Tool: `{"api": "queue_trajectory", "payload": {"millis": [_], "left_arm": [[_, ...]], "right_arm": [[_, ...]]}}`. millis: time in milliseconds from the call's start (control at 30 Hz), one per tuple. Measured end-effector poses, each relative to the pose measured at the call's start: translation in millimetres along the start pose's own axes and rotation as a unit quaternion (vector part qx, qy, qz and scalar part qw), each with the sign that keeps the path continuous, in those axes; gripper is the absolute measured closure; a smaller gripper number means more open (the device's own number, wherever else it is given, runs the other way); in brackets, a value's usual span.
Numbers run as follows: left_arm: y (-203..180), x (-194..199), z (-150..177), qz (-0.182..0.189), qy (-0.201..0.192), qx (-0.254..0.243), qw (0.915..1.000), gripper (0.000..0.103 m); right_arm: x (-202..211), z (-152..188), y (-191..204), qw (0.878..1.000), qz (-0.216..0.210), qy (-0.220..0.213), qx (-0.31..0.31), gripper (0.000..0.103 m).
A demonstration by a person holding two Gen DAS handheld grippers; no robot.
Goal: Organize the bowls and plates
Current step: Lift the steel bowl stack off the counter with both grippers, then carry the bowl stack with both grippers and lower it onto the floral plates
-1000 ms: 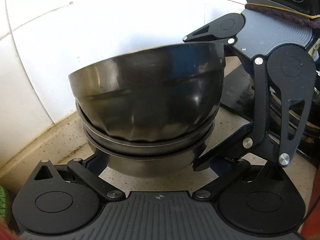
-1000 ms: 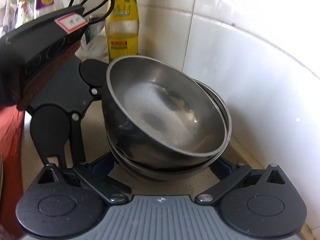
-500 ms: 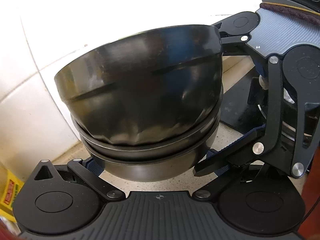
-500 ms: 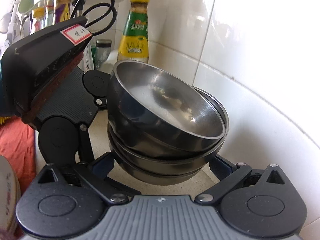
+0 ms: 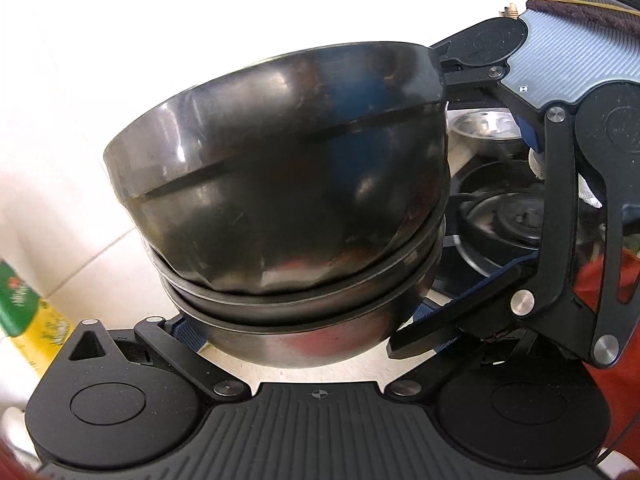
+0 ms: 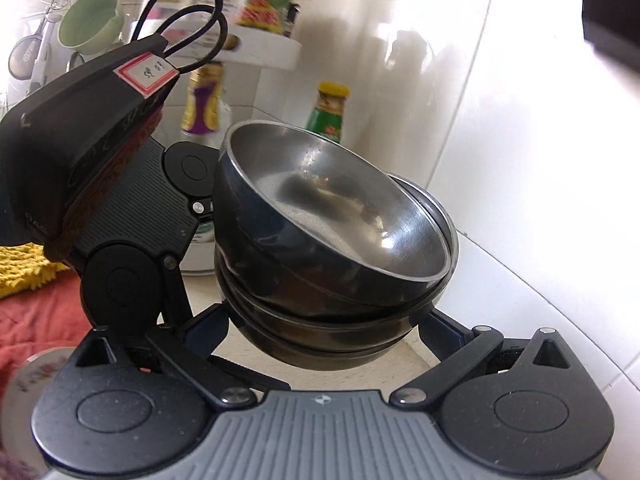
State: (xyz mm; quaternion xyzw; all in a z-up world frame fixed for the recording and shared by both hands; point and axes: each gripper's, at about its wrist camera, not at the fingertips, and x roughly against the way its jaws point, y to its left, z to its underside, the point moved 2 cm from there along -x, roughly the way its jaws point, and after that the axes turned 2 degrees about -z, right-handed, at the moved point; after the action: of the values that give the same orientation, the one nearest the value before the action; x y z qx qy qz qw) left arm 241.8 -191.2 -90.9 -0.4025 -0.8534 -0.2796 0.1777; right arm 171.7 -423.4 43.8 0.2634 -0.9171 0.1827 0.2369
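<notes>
A stack of steel bowls [image 5: 280,216] sits between the fingers of both grippers, held in the air above the pale counter [image 6: 408,372] and close to the white tiled wall [image 6: 500,120]. At least 3 nested bowls can be counted by their rims, and the top bowl [image 6: 332,204] lies tilted in the stack, its open mouth leaning toward the wall. The left gripper [image 5: 304,332] is spread wide around the lowest bowl, its blue-padded fingers pressed to each side of it — the same goes for the right gripper [image 6: 324,328], which grips the stack from the other side. In the left wrist view, the right gripper's upper link touches the rim of the top bowl. Behind the stack stand sauce bottles [image 6: 328,112], a pair of black-handled scissors [image 6: 188,28] and a green cup [image 6: 90,20]. A further steel bowl [image 5: 486,128] and a stove burner [image 5: 504,220] lie beyond.
</notes>
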Motion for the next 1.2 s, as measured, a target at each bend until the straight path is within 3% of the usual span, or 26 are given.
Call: {"api": "queue_trajectory", "payload": {"millis": [300,567,933,1200], "left_arm": [[-47,55,30,0.009,0.01,-0.013,0.9998,0.0],[-94,104,58,-0.022,0.039,-0.002,0.999,0.0],[-183,102,108,-0.043,0.095,0.005,0.9945,0.0],[-197,82,117,-0.057,0.11,-0.01,0.9922,0.0]], "right_arm": [[53,10,71,1.0,0.01,0.002,-0.02,0.002],[75,29,123,0.999,-0.032,-0.025,-0.02,0.002],[68,87,167,0.996,-0.077,-0.017,-0.045,0.002],[64,105,169,0.995,-0.079,-0.038,-0.05,0.003]]}}
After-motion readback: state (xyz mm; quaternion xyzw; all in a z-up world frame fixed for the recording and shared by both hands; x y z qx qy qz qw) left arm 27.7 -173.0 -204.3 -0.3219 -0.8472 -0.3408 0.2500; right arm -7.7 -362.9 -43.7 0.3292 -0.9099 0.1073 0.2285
